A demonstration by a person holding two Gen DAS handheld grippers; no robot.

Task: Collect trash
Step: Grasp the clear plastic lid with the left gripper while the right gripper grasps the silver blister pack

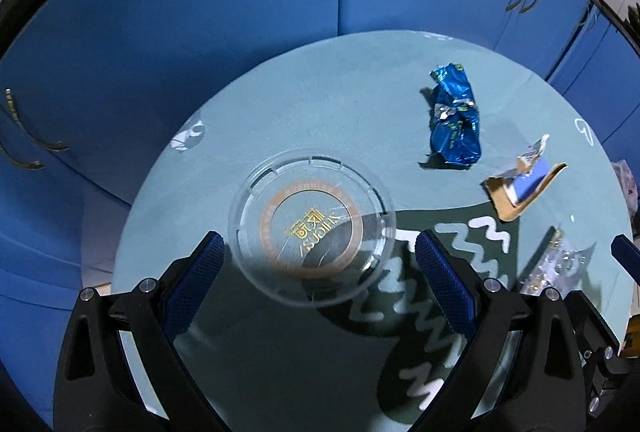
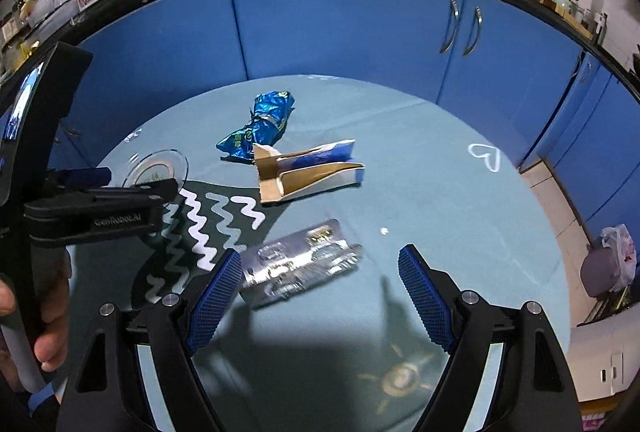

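Nearest the left wrist camera stood the left gripper (image 1: 316, 272), its blue-padded jaws spread wide and empty, with the clear plastic lid (image 1: 312, 228) lying flat on the round teal table (image 1: 280, 372) between and just beyond the fingertips. In the right wrist view the right gripper (image 2: 320, 288) was likewise spread and held nothing; the clear blister pack (image 2: 300, 264) lay just ahead of its left pad, more toward that side than centred between the jaws. Farther out on the table lay the crumpled blue foil wrapper (image 2: 258, 128) and, touching or just beside it, the torn cardboard box (image 2: 308, 168). No bin or bag for the trash showed in either view, so where the pieces were to go could not be told. The step in hand looked like a reach by both grippers, each toward its nearest piece. To do it well, the right gripper needed shifting toward the blister pack until the pack sat centred, then lowering so that one pad slid under or against an edge. The lid, thin, flat and wider than it might seem, would likely resist a pinch from above; gripping its raised rim at one side seemed the safer course, since a squeeze across the whole disc could make it pop free.
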